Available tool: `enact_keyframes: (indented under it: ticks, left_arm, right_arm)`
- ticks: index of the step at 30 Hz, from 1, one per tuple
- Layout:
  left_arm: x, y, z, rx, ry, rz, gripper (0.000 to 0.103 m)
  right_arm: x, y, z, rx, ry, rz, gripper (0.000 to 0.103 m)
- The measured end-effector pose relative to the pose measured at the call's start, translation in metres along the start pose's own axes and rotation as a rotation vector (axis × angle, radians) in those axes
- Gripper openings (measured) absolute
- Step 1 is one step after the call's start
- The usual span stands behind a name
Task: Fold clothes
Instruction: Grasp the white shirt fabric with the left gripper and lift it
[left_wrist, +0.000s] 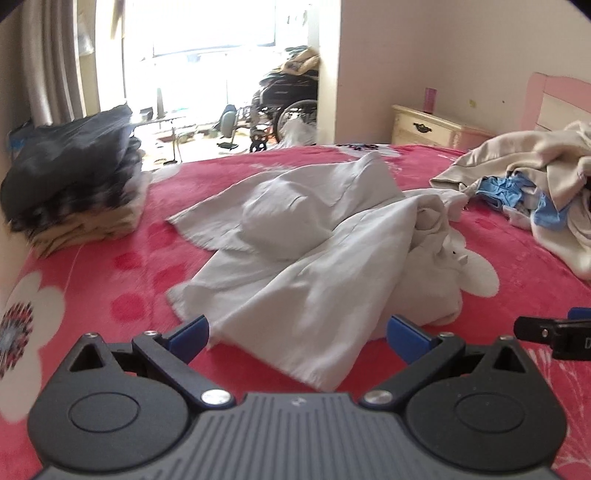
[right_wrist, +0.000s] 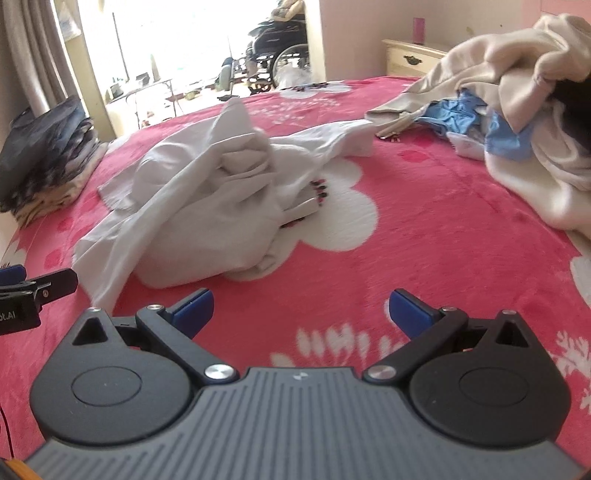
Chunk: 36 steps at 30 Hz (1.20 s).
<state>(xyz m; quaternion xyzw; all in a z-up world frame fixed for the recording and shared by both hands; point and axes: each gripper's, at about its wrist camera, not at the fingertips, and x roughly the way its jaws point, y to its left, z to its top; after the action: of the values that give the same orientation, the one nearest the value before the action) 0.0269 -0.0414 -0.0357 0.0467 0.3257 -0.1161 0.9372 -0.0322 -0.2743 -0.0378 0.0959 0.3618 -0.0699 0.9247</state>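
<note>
Both grippers — left gripper (left_wrist: 297, 338), right gripper (right_wrist: 301, 308) — hover empty, jaws spread wide for a grab, over the crumpled white garment (left_wrist: 295, 254) heaped mid-bed (right_wrist: 424, 236) — not yet flattened for folding.

Bare blanket (right_wrist: 424, 229) between white garment (right_wrist: 192, 206) and pile (right_wrist: 517, 122).
</note>
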Motion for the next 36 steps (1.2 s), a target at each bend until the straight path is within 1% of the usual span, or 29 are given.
enact_keyframes:
  ticks: [3,6,12,14,16,17,19,22,26,29,32,36]
  left_arm:
    - [0.016,-0.010,0.011,0.046,-0.011,-0.028,0.096]
    - [0.037,-0.024,0.023,0.104,-0.005,-0.046,0.087]
    - [0.082,-0.064,0.040,0.262,0.064,-0.100,0.086]
    - [0.093,-0.076,0.041,0.303,0.067,-0.101,0.079]
    - [0.101,-0.083,0.042,0.319,0.067,-0.086,0.052]
    - [0.103,-0.084,0.043,0.313,0.071,-0.084,0.046]
    - [0.104,-0.080,0.044,0.273,0.075,-0.082,0.017]
    - [0.096,-0.065,0.044,0.205,0.079,-0.056,0.003]
    - [0.073,-0.034,0.038,0.128,0.079,-0.005,0.002]
    - [0.047,-0.002,0.026,0.068,0.109,0.024,0.002]
    - [0.023,0.030,0.005,0.055,0.167,0.087,0.002]
    - [-0.005,0.063,-0.027,0.058,0.263,0.154,0.002]
  right_arm:
    - [0.009,-0.006,0.000,0.012,-0.005,-0.001,0.101]
    - [0.016,-0.012,0.001,0.022,-0.010,0.007,0.100]
    - [0.032,-0.021,-0.002,0.033,0.011,0.008,0.098]
    - [0.036,-0.023,-0.003,0.037,0.018,0.006,0.096]
    - [0.040,-0.026,-0.003,0.041,0.024,0.004,0.093]
    - [0.042,-0.028,-0.003,0.043,0.027,0.003,0.092]
    - [0.044,-0.031,-0.003,0.053,0.033,0.004,0.088]
    - [0.044,-0.037,-0.002,0.076,0.031,0.009,0.087]
    - [0.043,-0.042,0.000,0.095,0.023,0.015,0.086]
    - [0.041,-0.045,0.002,0.105,0.017,0.022,0.086]
    - [0.038,-0.047,0.003,0.114,0.009,0.029,0.086]
    - [0.035,-0.045,0.004,0.107,0.003,0.030,0.086]
